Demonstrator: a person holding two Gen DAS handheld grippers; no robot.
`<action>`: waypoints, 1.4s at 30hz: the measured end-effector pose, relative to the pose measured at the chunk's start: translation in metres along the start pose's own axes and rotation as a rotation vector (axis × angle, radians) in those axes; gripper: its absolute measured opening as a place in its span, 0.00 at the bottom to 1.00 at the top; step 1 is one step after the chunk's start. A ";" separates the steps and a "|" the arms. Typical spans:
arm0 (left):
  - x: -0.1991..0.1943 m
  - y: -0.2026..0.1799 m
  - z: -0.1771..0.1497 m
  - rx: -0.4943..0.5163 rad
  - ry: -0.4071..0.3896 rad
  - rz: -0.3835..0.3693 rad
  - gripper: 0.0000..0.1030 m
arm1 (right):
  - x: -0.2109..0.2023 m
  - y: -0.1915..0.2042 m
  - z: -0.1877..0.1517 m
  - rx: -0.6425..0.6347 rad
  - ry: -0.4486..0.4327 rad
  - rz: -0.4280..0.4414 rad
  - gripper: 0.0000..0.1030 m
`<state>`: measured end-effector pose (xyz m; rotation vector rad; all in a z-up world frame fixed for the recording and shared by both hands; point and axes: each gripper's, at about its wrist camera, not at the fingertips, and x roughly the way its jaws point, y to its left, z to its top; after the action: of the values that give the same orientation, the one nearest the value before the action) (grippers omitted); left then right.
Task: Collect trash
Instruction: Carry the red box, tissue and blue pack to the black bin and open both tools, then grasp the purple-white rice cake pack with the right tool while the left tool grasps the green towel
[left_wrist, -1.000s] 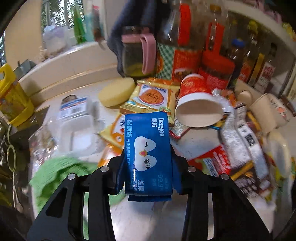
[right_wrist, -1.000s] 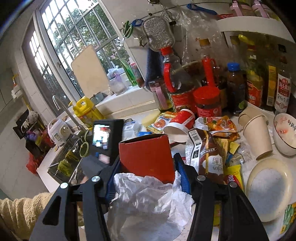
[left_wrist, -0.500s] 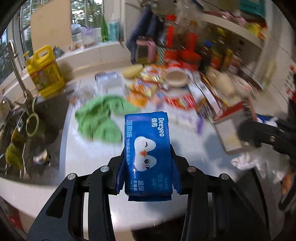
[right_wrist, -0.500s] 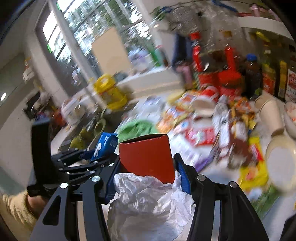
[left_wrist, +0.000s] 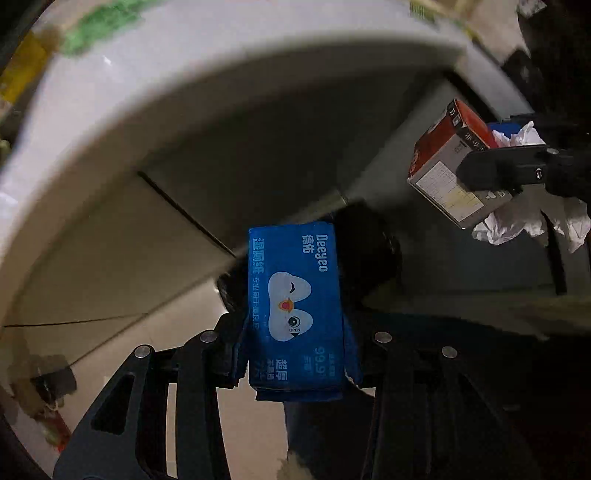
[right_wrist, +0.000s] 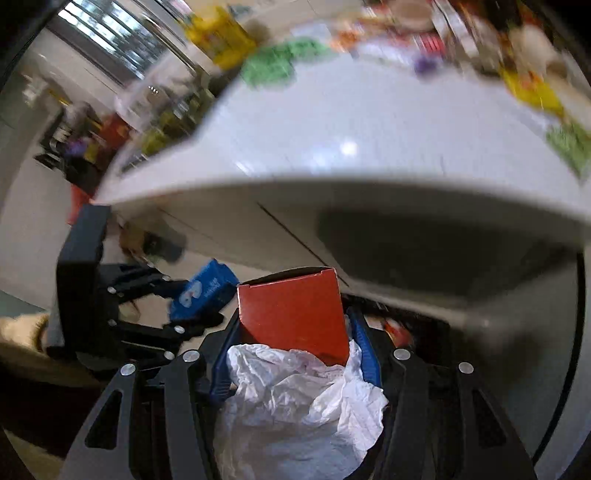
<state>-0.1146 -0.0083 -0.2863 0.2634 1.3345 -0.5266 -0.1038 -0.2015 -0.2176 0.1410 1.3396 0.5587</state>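
My left gripper (left_wrist: 295, 350) is shut on a blue wet-wipe packet (left_wrist: 295, 306) and holds it below the counter's edge, in front of the cabinet doors. It also shows in the right wrist view (right_wrist: 177, 314) with the blue packet (right_wrist: 205, 293). My right gripper (right_wrist: 295, 354) is shut on a red box (right_wrist: 295, 310) and crumpled white paper (right_wrist: 295, 402). In the left wrist view the red box (left_wrist: 448, 162) and the white paper (left_wrist: 528, 221) hang at the upper right. A dark bin (left_wrist: 373, 251) lies partly hidden behind the blue packet.
The white counter edge (right_wrist: 332, 192) curves overhead. Blurred wrappers, a green cloth (right_wrist: 280, 62) and a yellow jug (right_wrist: 221, 37) lie on the counter. Grey cabinet doors (left_wrist: 129, 240) stand below it. A sleeve (right_wrist: 22, 339) shows at the left.
Both grippers have dropped from above the counter to below its front edge, still holding their items. The views now point down at the cabinet and the floor.
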 end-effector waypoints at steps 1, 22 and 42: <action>0.016 0.002 0.000 -0.012 0.023 -0.001 0.39 | 0.013 -0.007 -0.007 0.006 0.010 -0.026 0.55; -0.113 0.040 0.075 -0.256 -0.271 0.186 0.88 | -0.065 0.031 0.186 -0.362 -0.430 -0.224 0.95; -0.112 0.079 0.084 -0.420 -0.241 0.203 0.88 | 0.041 -0.055 0.292 -0.319 -0.135 -0.287 0.82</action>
<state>-0.0191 0.0438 -0.1680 -0.0129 1.1361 -0.0961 0.1937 -0.1665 -0.2055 -0.2671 1.1000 0.5016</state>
